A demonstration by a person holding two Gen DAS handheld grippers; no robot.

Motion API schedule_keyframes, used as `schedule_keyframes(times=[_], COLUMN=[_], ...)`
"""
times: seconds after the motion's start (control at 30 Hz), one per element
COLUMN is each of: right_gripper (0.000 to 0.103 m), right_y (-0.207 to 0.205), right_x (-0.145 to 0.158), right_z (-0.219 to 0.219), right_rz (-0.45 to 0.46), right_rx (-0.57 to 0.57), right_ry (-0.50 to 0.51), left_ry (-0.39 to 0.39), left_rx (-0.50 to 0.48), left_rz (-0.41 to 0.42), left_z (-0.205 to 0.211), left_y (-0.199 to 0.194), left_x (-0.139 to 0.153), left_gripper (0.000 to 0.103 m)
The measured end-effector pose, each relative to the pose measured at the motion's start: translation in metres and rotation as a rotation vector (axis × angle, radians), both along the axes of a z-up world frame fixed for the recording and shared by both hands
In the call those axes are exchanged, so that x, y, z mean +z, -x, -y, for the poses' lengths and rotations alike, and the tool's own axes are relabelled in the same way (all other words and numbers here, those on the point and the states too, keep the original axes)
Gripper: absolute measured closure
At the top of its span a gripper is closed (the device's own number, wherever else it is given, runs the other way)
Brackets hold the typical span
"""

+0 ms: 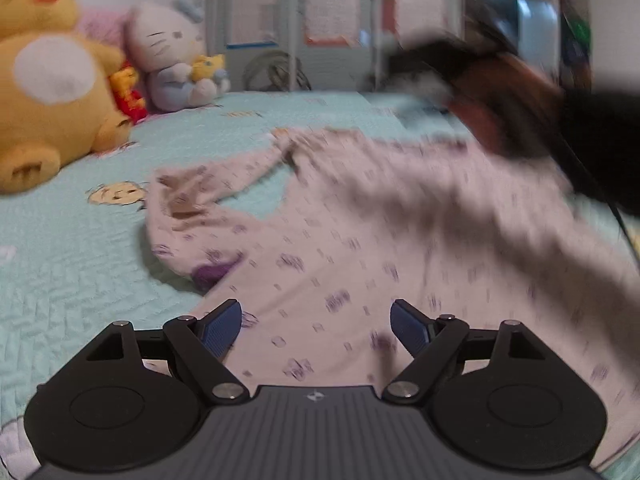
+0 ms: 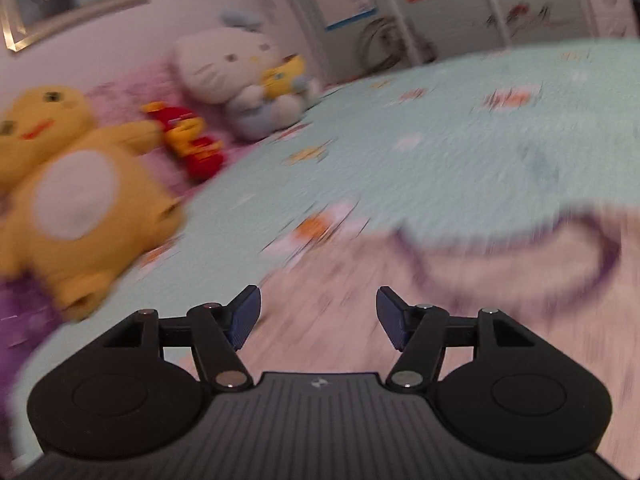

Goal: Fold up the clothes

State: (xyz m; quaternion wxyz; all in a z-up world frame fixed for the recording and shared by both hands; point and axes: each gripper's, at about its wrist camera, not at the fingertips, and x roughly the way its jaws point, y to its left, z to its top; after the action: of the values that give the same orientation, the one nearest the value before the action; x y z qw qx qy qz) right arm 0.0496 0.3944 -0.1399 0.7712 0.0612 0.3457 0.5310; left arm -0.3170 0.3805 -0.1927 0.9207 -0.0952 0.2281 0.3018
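The left claw (image 1: pixel 316 330) stands wide apart over a pale pink garment (image 1: pixel 360 240) printed with small purple marks, its blue pads (image 1: pixel 222 328) clear of the cloth with nothing between them. The garment lies spread on a mint-green bed cover (image 1: pixel 80 272) ahead of the claw, one sleeve (image 1: pixel 208 196) reaching up and left, a purple cuff (image 1: pixel 212 274) just ahead of the left finger. Far ahead to the left sit a big yellow plush toy (image 1: pixel 48 80), a small red-and-yellow toy (image 1: pixel 128 92) and a white cat plush (image 1: pixel 172 56). To the upper right, a blurred dark device (image 1: pixel 520 92) hangs over the garment's far edge.
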Motion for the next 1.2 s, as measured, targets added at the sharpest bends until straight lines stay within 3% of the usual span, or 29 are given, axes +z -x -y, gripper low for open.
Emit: schedule_keyframes(times=[0.17, 0.3, 0.43, 0.53, 0.6, 0.67, 0.7, 0.73, 0.77, 0.83, 0.9, 1.0, 1.07, 1.1, 1.17, 1.2], right_gripper=[0.039, 0.037, 0.038, 0.037, 0.037, 0.037, 0.037, 0.037, 0.037, 0.037, 0.037, 0.037, 0.037, 0.037, 0.037, 0.037], right_y=[0.075, 0.119, 0.134, 0.130, 0.126, 0.121, 0.120, 0.119, 0.117, 0.116, 0.115, 0.115, 0.115, 0.114, 0.114, 0.114], right_x=[-0.031, -0.061, -0.081, -0.083, -0.086, -0.089, -0.090, -0.091, -0.093, -0.094, -0.095, -0.095, -0.095, -0.096, -0.096, -0.097], right_z=[0.113, 0.176, 0.199, 0.196, 0.196, 0.201, 0.203, 0.205, 0.206, 0.209, 0.210, 0.211, 0.211, 0.211, 0.213, 0.213], right_rz=[-0.201, -0.254, -0.213, -0.216, -0.229, -0.260, -0.273, -0.285, -0.297, -0.311, -0.317, -0.321, -0.325, -0.328, -0.333, -0.336], right_rx=[0.001, -0.025, -0.073, -0.069, -0.062, -0.064, -0.066, -0.066, -0.066, -0.067, -0.067, -0.067, -0.067, -0.068, -0.069, -0.069], right_ry=[-0.044, -0.066, -0.139, -0.152, -0.174, -0.210, -0.230, -0.243, -0.257, -0.273, -0.282, -0.288, -0.294, -0.297, -0.304, -0.307], left_ry=[0.037, 0.129, 0.261, 0.444, 0.462, 0.486, 0.502, 0.514, 0.524, 0.478, 0.286, -0.119, -0.085, -0.062, 0.138, 0.193], left_rx=[0.167, 0.261, 0.290, 0.325, 0.337, 0.314, 0.300, 0.287, 0.275, 0.273, 0.282, 0.335, 0.393, 0.423, 0.518, 0.554], left_rz=[0.131, 0.128, 0.072, 0.092, 0.108, 0.114, 0.117, 0.098, 0.078, 0.034, -0.041, -0.185, -0.202, -0.207, -0.100, -0.053], left_z=[-0.021, -0.057, -0.100, -0.128, -0.132, -0.134, -0.135, -0.138, -0.140, -0.145, -0.148, -0.156, -0.194, -0.214, -0.252, -0.261], left_y=[0.024, 0.024, 0.014, 0.013, 0.010, 0.004, 0.001, -0.003, -0.007, -0.009, -0.010, -0.010, 0.003, 0.010, 0.040, 0.054], left_x=[0.023, 0.030, 0.023, 0.011, 0.012, 0.011, 0.010, 0.009, 0.008, 0.014, 0.034, 0.070, 0.088, 0.096, 0.100, 0.098], left_gripper=[0.018, 0.017, 0.018, 0.019, 0.019, 0.033, 0.054, 0.088, 0.101, 0.103, 0.103, 0.102, 0.099, 0.093, 0.092, 0.092])
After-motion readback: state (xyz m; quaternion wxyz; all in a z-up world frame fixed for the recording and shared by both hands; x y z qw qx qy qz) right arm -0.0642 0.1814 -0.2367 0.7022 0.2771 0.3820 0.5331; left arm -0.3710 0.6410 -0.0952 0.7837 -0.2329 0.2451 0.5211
